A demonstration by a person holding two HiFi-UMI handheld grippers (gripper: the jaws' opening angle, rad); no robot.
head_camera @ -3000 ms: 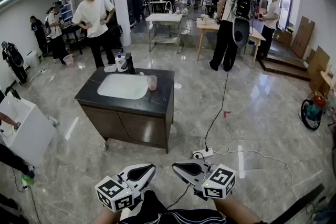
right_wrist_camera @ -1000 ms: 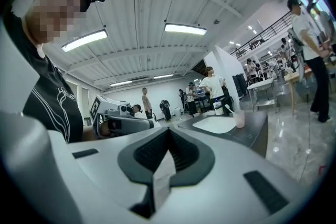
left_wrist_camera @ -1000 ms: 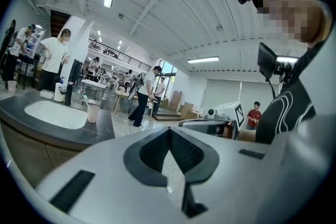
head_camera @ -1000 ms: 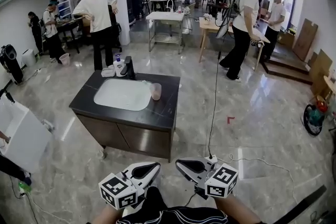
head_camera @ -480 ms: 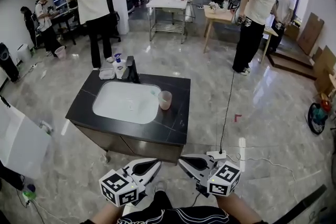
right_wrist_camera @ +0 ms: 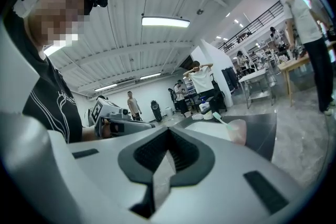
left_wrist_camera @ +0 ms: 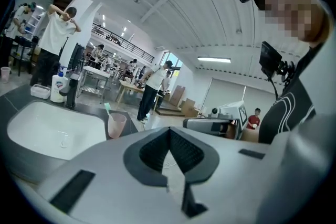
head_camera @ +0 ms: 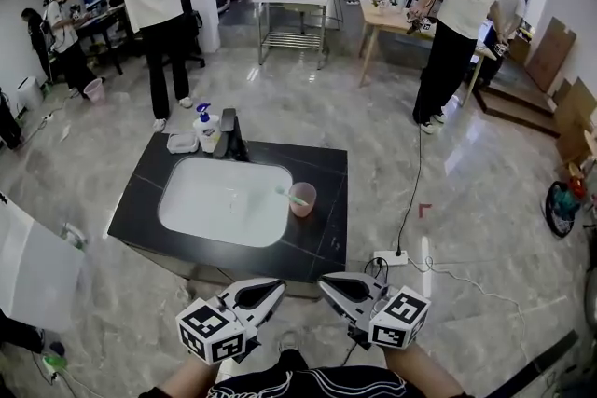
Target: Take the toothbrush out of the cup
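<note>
**Two shut grippers short of the vanity, toothbrush in its cup**

Both tools are held low at the near edge of the head view, side by side and apart from each other. The left gripper (head_camera: 266,291) has its jaws pressed together with nothing between them, which its own view confirms (left_wrist_camera: 169,129). The right gripper (head_camera: 338,286) is likewise clenched and empty (right_wrist_camera: 168,130). Each points toward the black vanity counter (head_camera: 322,236), and neither touches it.

The pink cup (head_camera: 302,199) stands upright on the counter, just beside the right rim of the white basin (head_camera: 219,200). The toothbrush (head_camera: 287,193) sits in the cup and leans to the left over the basin. In the left gripper view the cup (left_wrist_camera: 116,124) shows left of the jaws, with the toothbrush (left_wrist_camera: 107,108) slanting up out of it. In the right gripper view the cup (right_wrist_camera: 236,131) and toothbrush (right_wrist_camera: 219,118) lie to the right of the jaws.

At the counter's far edge stand a black faucet (head_camera: 230,135), a pump bottle (head_camera: 203,128) and a small tray (head_camera: 180,143). A power strip (head_camera: 390,257) lies on the floor near the right gripper. Several people stand further back in the room.
</note>
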